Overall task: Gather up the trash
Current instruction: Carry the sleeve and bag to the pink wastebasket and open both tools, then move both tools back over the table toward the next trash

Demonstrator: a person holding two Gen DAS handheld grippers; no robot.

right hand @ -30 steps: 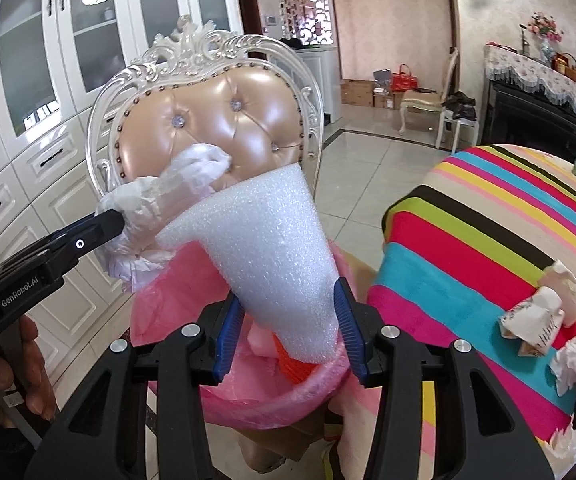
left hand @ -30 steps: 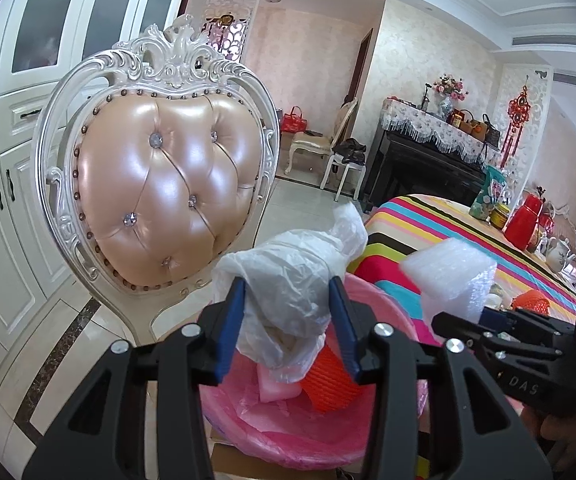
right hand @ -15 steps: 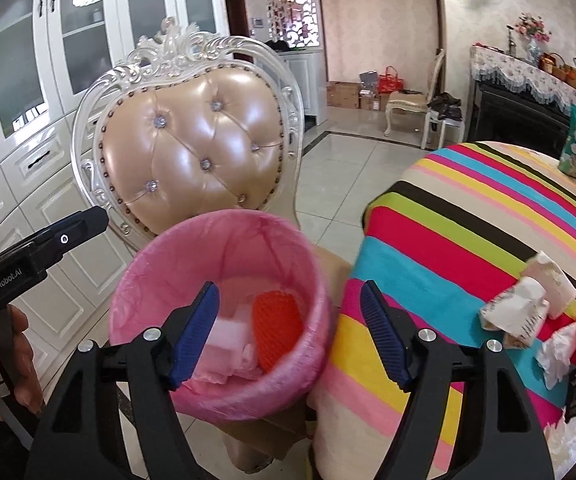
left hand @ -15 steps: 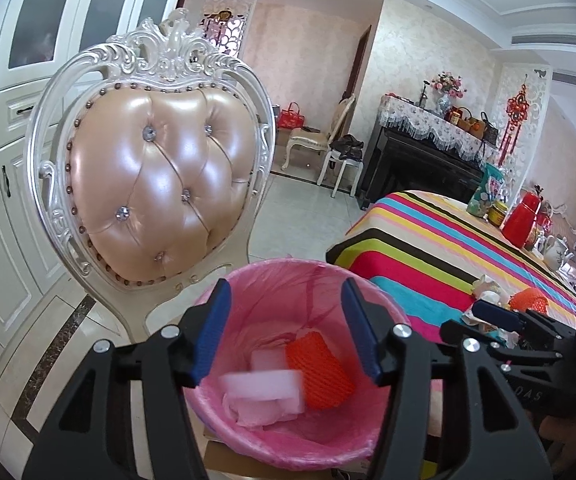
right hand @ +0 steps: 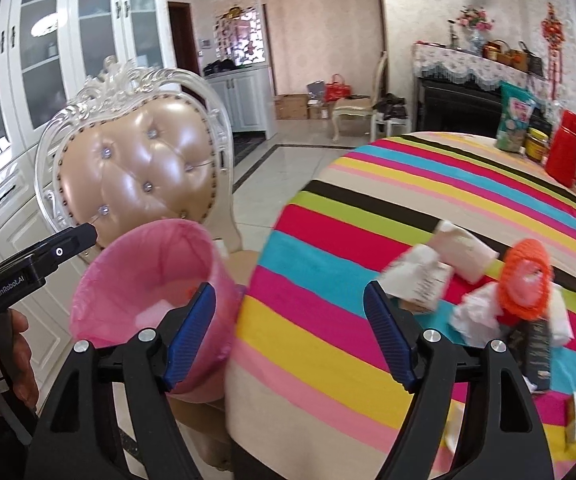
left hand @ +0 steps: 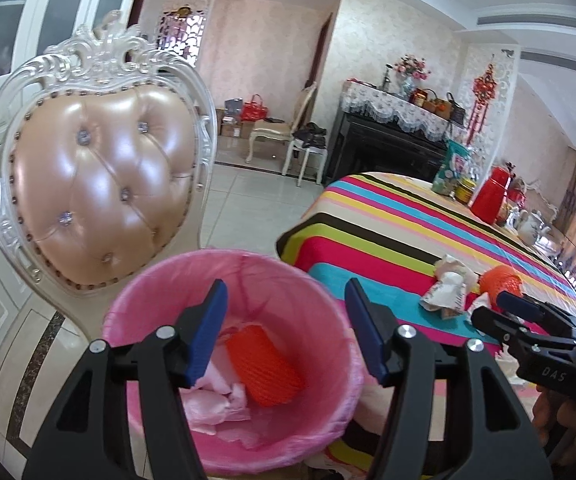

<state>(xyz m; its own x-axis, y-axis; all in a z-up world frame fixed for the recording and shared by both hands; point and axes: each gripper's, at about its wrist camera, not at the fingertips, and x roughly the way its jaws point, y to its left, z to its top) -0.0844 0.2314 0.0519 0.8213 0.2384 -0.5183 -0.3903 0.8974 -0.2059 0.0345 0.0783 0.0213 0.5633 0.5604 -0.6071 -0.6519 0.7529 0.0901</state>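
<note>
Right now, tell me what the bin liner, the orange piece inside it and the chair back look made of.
Bin liner: thin pink plastic film, glossy and wrinkled, folded over the rim.
Orange piece: looks like foam or plastic netting, matte, with a ribbed mesh texture; which one is unclear.
Chair back: shiny tufted leather or leatherette, with stud trim, in a glossy white carved frame, possibly painted wood.

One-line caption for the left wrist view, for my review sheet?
Empty left gripper, fingers just opened, above pink-lined bin holding orange foam net; more trash waits on striped tablecloth.

Striped table point(right hand: 328, 344) bears crumpled paper point(right hand: 420, 280) and orange netting point(right hand: 526, 284)
</note>
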